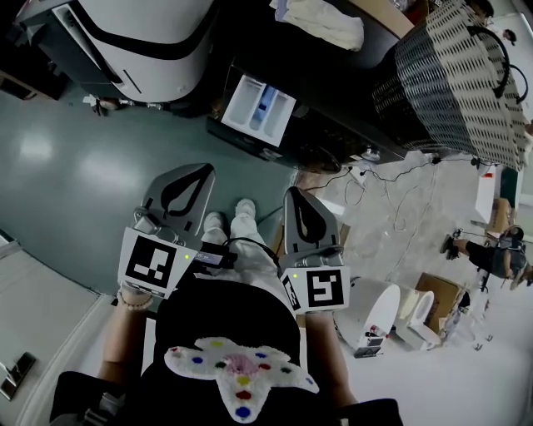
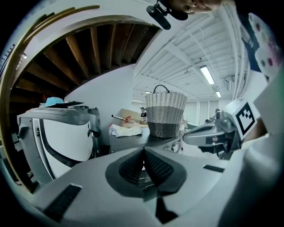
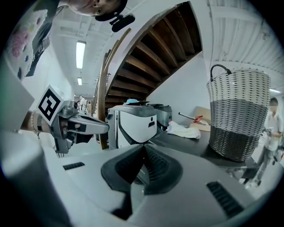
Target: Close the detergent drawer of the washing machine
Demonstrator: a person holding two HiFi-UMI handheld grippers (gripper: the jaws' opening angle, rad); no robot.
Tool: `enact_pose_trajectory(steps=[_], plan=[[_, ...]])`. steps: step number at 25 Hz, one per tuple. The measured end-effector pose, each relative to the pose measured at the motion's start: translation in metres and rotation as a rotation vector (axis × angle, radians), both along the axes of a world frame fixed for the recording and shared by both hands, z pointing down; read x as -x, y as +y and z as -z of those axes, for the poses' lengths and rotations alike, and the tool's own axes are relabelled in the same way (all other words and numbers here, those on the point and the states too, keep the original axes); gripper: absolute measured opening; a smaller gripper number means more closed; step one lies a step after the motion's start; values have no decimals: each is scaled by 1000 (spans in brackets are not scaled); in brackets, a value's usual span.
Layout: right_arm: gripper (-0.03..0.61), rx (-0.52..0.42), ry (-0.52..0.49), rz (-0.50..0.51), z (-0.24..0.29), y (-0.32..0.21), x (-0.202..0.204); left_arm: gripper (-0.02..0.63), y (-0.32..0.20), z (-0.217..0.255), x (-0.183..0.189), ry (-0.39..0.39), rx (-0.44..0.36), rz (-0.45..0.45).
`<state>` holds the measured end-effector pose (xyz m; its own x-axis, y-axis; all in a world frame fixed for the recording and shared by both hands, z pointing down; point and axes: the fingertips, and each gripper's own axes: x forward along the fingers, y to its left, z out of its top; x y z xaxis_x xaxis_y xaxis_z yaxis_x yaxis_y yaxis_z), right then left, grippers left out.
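Note:
The detergent drawer (image 1: 259,106) stands pulled out of the black washing machine (image 1: 333,125); its white compartments and a blue insert face up. My left gripper (image 1: 201,171) and right gripper (image 1: 297,195) hover side by side over the floor, short of the drawer and apart from it. Both are shut with nothing between the pads. In the left gripper view the closed jaws (image 2: 143,153) point toward the machine's dark top, and the right gripper (image 2: 212,133) shows beside them. The right gripper view shows its own closed jaws (image 3: 143,151) and the left gripper (image 3: 76,124).
A wicker basket (image 1: 454,79) and a white cloth (image 1: 326,22) rest on the machine's top. A white and black appliance (image 1: 141,42) stands to the left. Cables (image 1: 379,193), a cardboard box (image 1: 439,298) and white items (image 1: 376,312) lie on the floor at right, near a standing person (image 1: 490,252).

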<state>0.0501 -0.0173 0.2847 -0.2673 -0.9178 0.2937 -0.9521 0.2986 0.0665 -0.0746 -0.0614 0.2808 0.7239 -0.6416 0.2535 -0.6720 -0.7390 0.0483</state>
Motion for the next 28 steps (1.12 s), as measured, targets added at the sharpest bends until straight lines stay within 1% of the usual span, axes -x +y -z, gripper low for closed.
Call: enact_pose_trajectory(steps=[3, 4, 5, 6, 7, 8, 11, 15, 19, 23, 28], plan=[[5, -6, -14, 17, 1, 1, 3, 12, 1, 1, 0, 10, 5, 12], [44, -6, -18, 28, 1, 1, 4, 12, 1, 1, -1, 13, 7, 14], [66, -5, -20, 37, 0, 1, 5, 14, 2, 1, -2, 16, 9, 14], [78, -5, -21, 43, 0, 1, 6, 27, 2, 1, -3, 17, 10, 11], [92, -4, -22, 47, -1, 0, 6, 74, 2, 0, -4, 14, 10, 4], [101, -2, -23, 49, -2, 0, 6, 105, 2, -1, -6, 7, 9, -3], [107, 5, -26, 50, -7, -2, 4, 106, 1, -8, -5, -14, 18, 4], [107, 20, -26, 55, -15, -4, 2, 106, -5, -14, -1, -9, 35, 39], [107, 37, -16, 59, -28, -9, 0, 106, -10, -28, 3, -34, 49, 55], [107, 57, -1, 58, -45, -15, -4, 106, -18, -38, 2, -30, 52, 65], [107, 80, 12, 49, -68, -23, -9, 107, -30, -57, 2, -48, 49, 77]])
